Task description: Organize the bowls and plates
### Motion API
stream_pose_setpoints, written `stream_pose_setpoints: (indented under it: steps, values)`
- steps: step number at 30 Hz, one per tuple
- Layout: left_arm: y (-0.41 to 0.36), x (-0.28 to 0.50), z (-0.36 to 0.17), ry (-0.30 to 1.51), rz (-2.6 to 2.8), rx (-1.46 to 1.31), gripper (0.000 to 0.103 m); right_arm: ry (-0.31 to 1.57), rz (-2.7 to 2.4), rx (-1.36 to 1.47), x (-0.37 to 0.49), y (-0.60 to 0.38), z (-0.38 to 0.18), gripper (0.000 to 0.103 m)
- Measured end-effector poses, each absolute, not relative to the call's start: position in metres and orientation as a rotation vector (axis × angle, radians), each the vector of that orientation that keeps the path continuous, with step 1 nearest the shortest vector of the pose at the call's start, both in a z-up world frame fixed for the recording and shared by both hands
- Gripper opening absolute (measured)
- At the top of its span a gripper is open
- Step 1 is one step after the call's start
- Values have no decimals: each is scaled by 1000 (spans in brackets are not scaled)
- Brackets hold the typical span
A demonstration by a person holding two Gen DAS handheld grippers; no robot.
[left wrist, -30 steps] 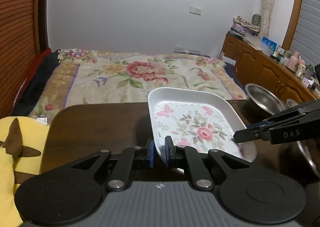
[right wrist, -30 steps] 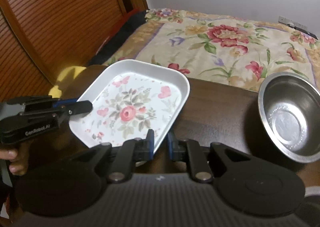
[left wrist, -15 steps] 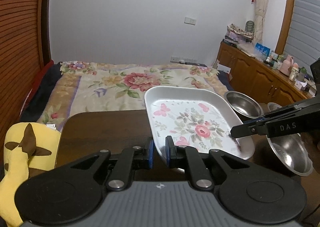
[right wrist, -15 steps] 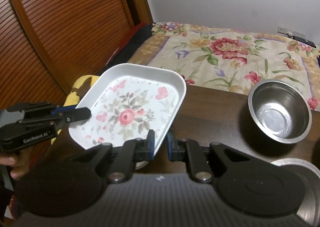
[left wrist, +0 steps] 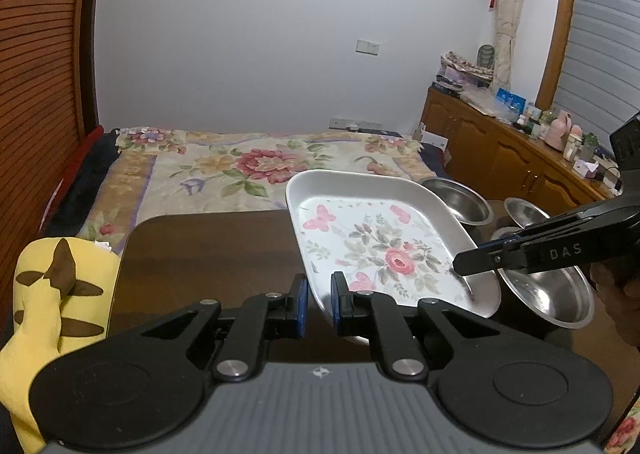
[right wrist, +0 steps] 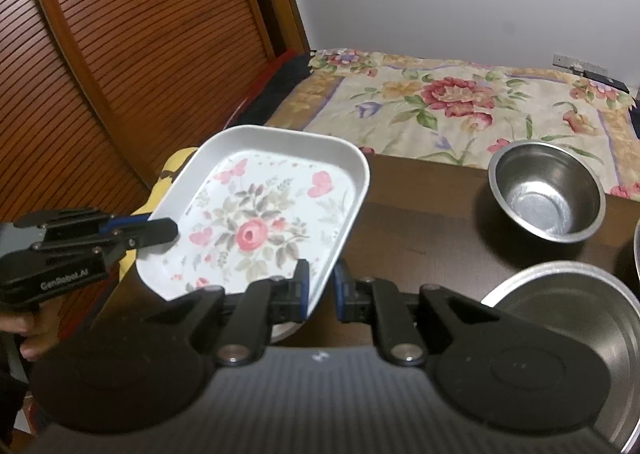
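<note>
above the table [right wrist: 420, 214], both grippers' jaws clamp the floral plate [right wrist: 260, 222].

Left gripper [left wrist: 319, 304]: jaws closed on the floral plate's [left wrist: 372, 246] near-left rim, level.
Right gripper [right wrist: 320, 290]: jaws pinching the opposite rim, sharing the lift.
Left hand [right wrist: 22, 338]: fingers wrapped around the handle.

Bed [left wrist: 256, 170] with floral cover is the landmark. Plain white wall [left wrist: 248, 34] behind it. Slatted wooden doors [right wrist: 132, 38] along its left. Wooden cabinet run [left wrist: 500, 158] to its right, top cluttered. Dark wooden table [left wrist: 208, 250] at its foot.
</note>
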State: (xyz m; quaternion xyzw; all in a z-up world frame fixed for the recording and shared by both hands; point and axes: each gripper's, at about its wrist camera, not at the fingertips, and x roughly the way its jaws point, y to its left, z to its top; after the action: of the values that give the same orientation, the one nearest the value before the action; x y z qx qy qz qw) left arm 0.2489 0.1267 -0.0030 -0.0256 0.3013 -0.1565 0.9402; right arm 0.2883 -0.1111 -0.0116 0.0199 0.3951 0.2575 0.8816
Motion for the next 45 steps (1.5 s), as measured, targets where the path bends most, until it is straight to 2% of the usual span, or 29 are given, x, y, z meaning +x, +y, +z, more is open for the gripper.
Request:
stream_pose_setpoints:
  steps: [22, 45]
  values:
    - [108, 169, -5, 605, -356, -43, 13, 804, 570, 75, 219, -136, -23, 14]
    - [109, 109, -30, 635, -341, -65, 13, 752, 638, 159, 166, -150, -50, 14]
